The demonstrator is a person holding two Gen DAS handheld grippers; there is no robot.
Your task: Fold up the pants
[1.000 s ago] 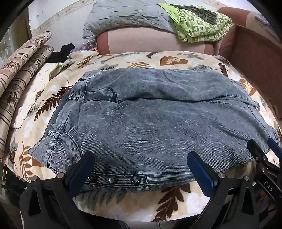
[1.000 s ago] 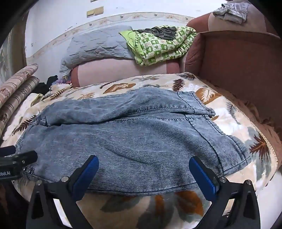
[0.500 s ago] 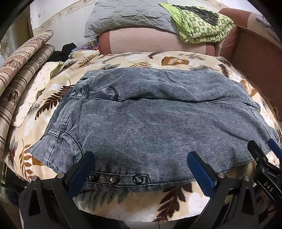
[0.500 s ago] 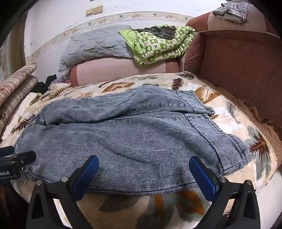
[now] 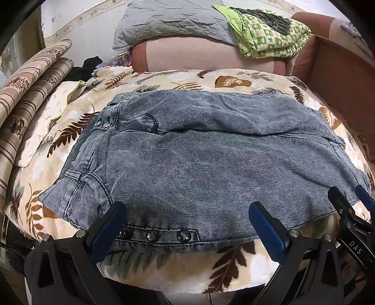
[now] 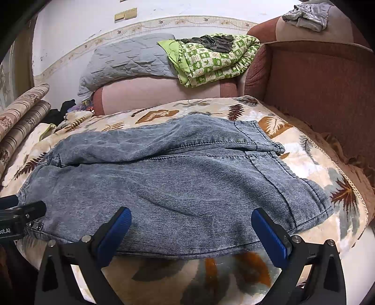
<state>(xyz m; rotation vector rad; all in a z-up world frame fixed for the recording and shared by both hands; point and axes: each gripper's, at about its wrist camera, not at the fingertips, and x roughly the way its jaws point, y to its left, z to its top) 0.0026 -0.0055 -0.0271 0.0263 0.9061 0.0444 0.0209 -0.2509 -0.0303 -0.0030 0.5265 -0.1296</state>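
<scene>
Both tongs, left (image 5: 186, 231) and right (image 6: 191, 231), gape empty at the pants' (image 5: 211, 164) near hem. Long axis runs 9-to-3; the cloth lies toward 12, the button corner nearer my left.

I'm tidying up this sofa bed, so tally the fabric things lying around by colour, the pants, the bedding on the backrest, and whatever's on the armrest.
Blue denim pants: 1
Grey quilted blanket: 1
Green patterned blanket: 1
Dark grey garment on the green blanket: 1
Light grey garment on the armrest: 1
Black cloth at the left: 1
Total: 6
</scene>
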